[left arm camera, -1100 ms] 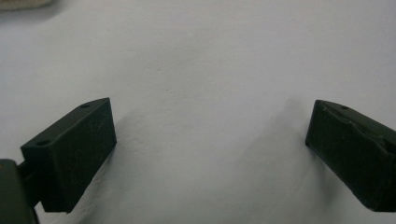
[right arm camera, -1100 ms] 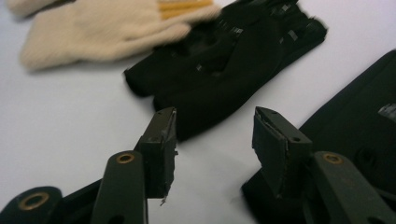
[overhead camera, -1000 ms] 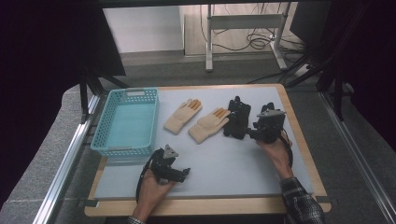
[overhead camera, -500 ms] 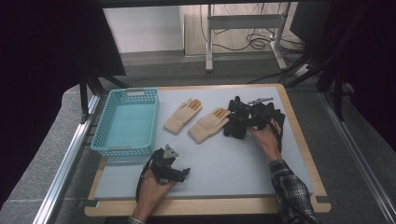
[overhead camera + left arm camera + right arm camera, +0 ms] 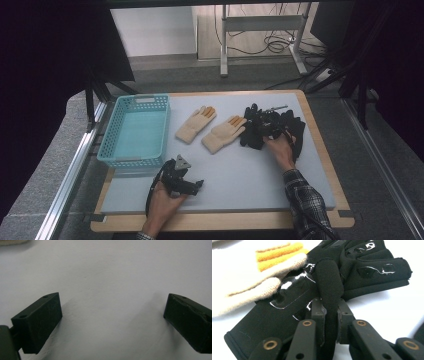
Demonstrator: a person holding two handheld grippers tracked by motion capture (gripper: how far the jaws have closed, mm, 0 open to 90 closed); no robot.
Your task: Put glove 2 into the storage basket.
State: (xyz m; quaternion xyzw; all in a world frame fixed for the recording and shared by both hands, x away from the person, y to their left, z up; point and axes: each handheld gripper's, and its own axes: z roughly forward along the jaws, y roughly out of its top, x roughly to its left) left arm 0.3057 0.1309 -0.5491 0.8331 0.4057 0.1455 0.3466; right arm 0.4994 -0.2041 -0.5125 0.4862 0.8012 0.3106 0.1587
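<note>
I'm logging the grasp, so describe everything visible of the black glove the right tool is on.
The black glove is soft matte fabric with glossy patches, lying flat on the table's right half. Its thumb sticks up, pinched between the right tool's jaws. A cream glove with orange fingertips lies against it; a second black glove lies just beyond.

The right gripper [image 5: 261, 126] is sitting on the black glove [image 5: 296, 129] beside a cream glove [image 5: 224, 135]; the left gripper [image 5: 196, 185] is resting near the blue basket [image 5: 111, 154].

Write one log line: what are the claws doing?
right claw: just closed on black glove | left claw: open over mat
</note>
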